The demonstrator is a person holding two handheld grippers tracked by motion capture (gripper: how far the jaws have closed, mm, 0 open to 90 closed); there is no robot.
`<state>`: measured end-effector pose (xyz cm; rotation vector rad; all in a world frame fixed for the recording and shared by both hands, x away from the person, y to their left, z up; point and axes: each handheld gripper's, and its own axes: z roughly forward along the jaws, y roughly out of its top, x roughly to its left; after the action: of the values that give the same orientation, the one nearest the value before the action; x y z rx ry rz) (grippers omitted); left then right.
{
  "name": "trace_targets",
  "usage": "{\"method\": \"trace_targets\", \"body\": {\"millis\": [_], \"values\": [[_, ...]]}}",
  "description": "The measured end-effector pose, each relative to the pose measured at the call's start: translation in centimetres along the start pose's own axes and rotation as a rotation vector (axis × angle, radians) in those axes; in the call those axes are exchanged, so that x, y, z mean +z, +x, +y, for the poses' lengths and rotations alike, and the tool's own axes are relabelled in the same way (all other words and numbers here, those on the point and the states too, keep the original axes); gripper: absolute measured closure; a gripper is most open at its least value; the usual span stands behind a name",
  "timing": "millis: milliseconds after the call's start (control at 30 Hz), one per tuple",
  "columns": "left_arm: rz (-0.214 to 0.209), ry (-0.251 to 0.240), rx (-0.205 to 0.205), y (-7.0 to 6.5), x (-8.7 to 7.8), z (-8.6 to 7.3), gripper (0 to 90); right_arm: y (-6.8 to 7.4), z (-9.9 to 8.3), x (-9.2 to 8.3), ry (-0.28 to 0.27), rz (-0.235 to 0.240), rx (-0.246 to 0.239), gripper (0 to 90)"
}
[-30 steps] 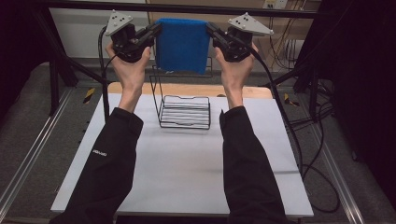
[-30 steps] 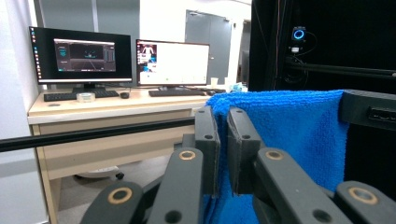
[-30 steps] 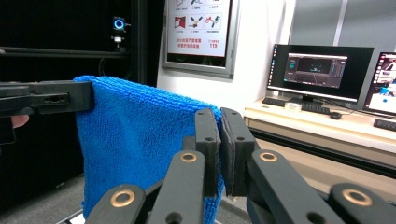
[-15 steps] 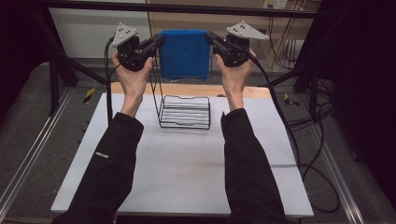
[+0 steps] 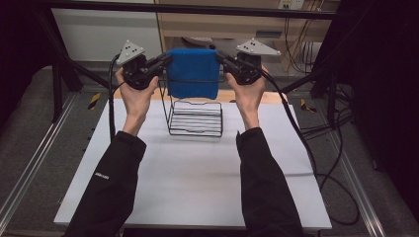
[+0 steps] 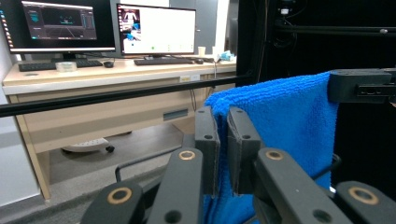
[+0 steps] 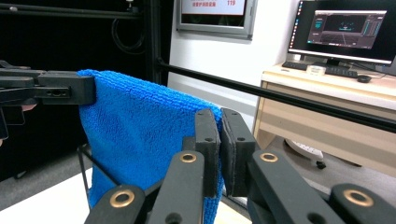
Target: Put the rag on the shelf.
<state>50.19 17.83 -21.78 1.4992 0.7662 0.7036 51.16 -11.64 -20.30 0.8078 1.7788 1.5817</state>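
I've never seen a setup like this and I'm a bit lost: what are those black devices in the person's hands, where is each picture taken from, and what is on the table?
There is no robot arm here. A person holds a hand-held claw in each hand: the left claw and the right claw. Each has two black jaws that pinch, and a small camera riding on it.

The high view looks down on the table from above the person's side. The two gripper views look along each claw's own jaws, so the jaws rise from the bottom of those pictures.

Between them the claws hold a folded blue towel, each shut on one upper corner, so it hangs stretched in the air. Under it, on the white table, stands a black wire rack. In the background of the gripper views is a desk with monitors.
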Motion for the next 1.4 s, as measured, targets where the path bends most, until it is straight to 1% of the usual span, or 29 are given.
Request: {"method": "trace_targets", "body": {"millis": [33, 133, 200, 300, 467, 533, 567, 600, 733, 767, 900, 1000, 1100, 1167, 1200, 1333, 1400], "values": [[-0.001, 0.005, -0.001, 0.0, -0.1, -0.1, 83.7, 0.0, -0.2, -0.1, 0.0, 0.005, 0.005, 86.5], [-0.002, 0.009, 0.005, 0.0, -0.3, -0.3, 83.7, 0.3, -0.5, -0.2, 0.01, 0.011, -0.002, 86.4], [-0.008, 0.01, 0.008, 0.1, -0.5, -0.4, 83.7, 0.4, -0.5, -0.4, 0.016, 0.02, -0.006, 86.3], [-0.019, 0.006, 0.001, 0.0, -0.9, -0.7, 83.6, 0.7, -0.5, -0.8, 0.019, 0.035, -0.012, 86.2], [-0.036, 0.015, 0.009, -0.2, -1.3, -1.0, 83.3, 1.0, -0.6, -1.5, 0.034, 0.053, -0.028, 86.1], [-0.031, 0.021, 0.023, -0.2, -1.5, -1.0, 83.3, 1.1, -0.7, -1.7, 0.038, 0.06, -0.022, 86.1], [-0.038, 0.025, 0.023, -0.3, -1.6, -1.1, 83.2, 1.1, -0.8, -1.8, 0.036, 0.063, -0.028, 86.1], [-0.031, 0.03, 0.032, -0.4, -1.7, -1.1, 83.2, 1.2, -0.9, -1.9, 0.039, 0.068, -0.024, 86.0], [-0.038, 0.05, 0.04, -0.6, -2.0, -1.5, 82.7, 1.4, -1.3, -2.2, 0.059, 0.083, -0.026, 85.9], [-0.03, 0.049, 0.044, -0.7, -2.0, -1.5, 82.5, 1.4, -1.4, -2.3, 0.068, 0.086, -0.028, 85.9], [-0.033, 0.065, 0.052, -0.8, -2.2, -1.8, 82.4, 1.8, -1.5, -2.6, 0.087, 0.092, -0.044, 85.9], [-0.038, 0.079, 0.057, -0.9, -2.4, -2.1, 82.2, 2.0, -1.7, -2.7, 0.101, 0.095, -0.048, 85.8], [-0.043, 0.106, 0.064, -1.0, -2.5, -2.5, 81.7, 2.0, -2.0, -2.8, 0.116, 0.105, -0.04, 85.7], [-0.038, 0.122, 0.066, -1.0, -2.6, -2.6, 81.2, 2.1, -2.3, -2.8, 0.126, 0.114, -0.033, 85.7], [-0.046, 0.129, 0.063, -1.0, -2.6, -2.7, 81.0, 2.1, -2.4, -2.8, 0.13, 0.115, -0.037, 85.7], [-0.054, 0.163, 0.062, -1.0, -2.8, -3.0, 79.9, 2.1, -3.1, -2.8, 0.15, 0.128, -0.036, 85.6], [-0.059, 0.173, 0.053, -1.0, -2.9, -3.0, 79.4, 2.1, -3.2, -2.7, 0.153, 0.132, -0.04, 85.6]]}}
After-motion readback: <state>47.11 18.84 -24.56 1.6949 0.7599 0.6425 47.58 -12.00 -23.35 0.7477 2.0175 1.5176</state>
